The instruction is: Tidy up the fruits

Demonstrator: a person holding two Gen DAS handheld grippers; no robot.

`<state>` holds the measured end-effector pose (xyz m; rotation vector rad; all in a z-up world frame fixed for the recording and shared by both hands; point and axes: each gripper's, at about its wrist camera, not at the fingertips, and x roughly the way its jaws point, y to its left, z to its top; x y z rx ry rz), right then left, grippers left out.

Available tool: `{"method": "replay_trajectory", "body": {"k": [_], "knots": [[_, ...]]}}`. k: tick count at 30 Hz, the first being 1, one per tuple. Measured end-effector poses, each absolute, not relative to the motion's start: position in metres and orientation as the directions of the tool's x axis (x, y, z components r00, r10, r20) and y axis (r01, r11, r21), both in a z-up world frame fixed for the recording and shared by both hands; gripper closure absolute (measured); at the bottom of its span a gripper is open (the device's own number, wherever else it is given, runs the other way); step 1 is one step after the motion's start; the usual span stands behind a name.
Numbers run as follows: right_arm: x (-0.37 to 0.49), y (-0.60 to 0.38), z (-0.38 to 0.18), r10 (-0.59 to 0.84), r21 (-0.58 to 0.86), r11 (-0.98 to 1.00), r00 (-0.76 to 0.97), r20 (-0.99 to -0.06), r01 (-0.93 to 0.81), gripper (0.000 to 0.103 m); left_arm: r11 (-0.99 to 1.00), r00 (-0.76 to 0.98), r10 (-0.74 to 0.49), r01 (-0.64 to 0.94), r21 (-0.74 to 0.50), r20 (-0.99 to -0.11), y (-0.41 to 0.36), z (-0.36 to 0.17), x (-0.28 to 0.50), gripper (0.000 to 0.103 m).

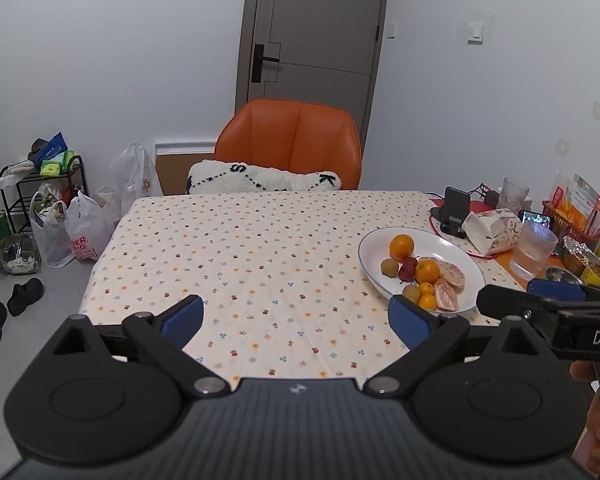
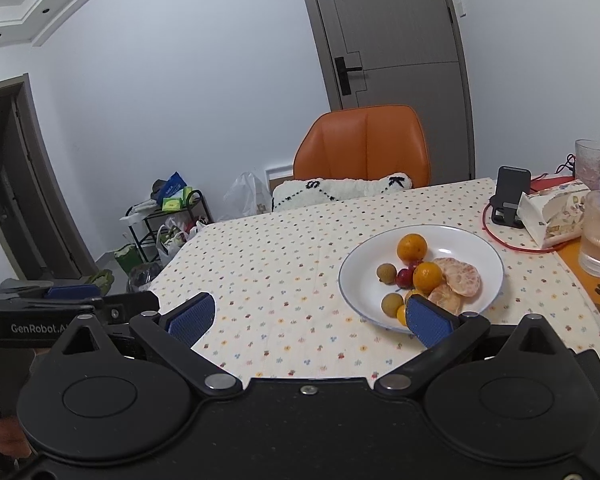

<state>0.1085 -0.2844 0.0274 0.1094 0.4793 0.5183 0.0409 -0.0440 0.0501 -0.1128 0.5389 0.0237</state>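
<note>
From the left wrist view, my left tongs point(image 1: 296, 316) stand wide and hold nothing, hovering above the near part of the surface point(image 1: 260, 248) with only the flowered cloth between the blue pads. All the fruit I can find sits on the white plate point(image 1: 456, 252) near the right edge of the surface: an orange point(image 1: 401, 246) at the far side, a second orange point(image 1: 427, 271) in the middle, two brown kiwis point(image 1: 389, 267), a small red fruit point(image 1: 407, 269), two little yellow-orange fruits point(image 1: 426, 295) at the near rim, and peeled citrus point(image 1: 448, 280) beside them. My right tongs point(image 1: 540, 298) come in low at the right edge, just beside the plate; from here I cannot tell how far they are parted. In the right wrist view, the right tongs point(image 2: 310, 318) are plainly wide and hold nothing, the right pad overlapping the near rim of the plate point(image 2: 380, 256) in the picture, though I cannot say it touches. The left tongs point(image 2: 72, 294) show at the left, their gap unclear from this angle. No loose fruit lies on the cloth in either view. My judgement: the gathering looks done, since everything is already on the plate; what may be left is sorting the pile by kind, or nothing at all.
</note>
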Motion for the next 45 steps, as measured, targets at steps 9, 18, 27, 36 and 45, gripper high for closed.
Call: {"method": "replay_trajectory", "body": {"k": [9,18,27,36,45], "knots": [[0.080,-0.284,0.030,0.498,0.209,0.866,0.759,-0.418,-0.454,0.000,0.993,0.861,-0.009,-0.053,-0.106,-0.509,-0.036,0.053,0.015,0.005],[0.057,-0.280,0.036,0.494,0.199,0.868,0.761,-0.420,-0.454,0.000,0.991,0.878,-0.022,-0.044,-0.127,-0.478,-0.026,0.061,-0.017,0.005],[0.030,-0.277,0.042,0.475,0.159,0.877,0.765,-0.436,-0.454,0.000,0.992,0.869,-0.025,-0.042,-0.123,-0.494,-0.014,0.054,-0.035,0.004],[0.012,-0.281,0.035,0.476,0.156,0.876,0.760,-0.444,-0.457,0.000,0.995,0.863,0.004,-0.055,-0.086,-0.506,-0.005,0.047,-0.050,0.004],[0.009,-0.283,0.035,0.479,0.167,0.875,0.758,-0.443,-0.455,0.000,0.996,0.861,-0.001,-0.044,-0.076,-0.509,-0.009,0.046,-0.052,0.004]]}}
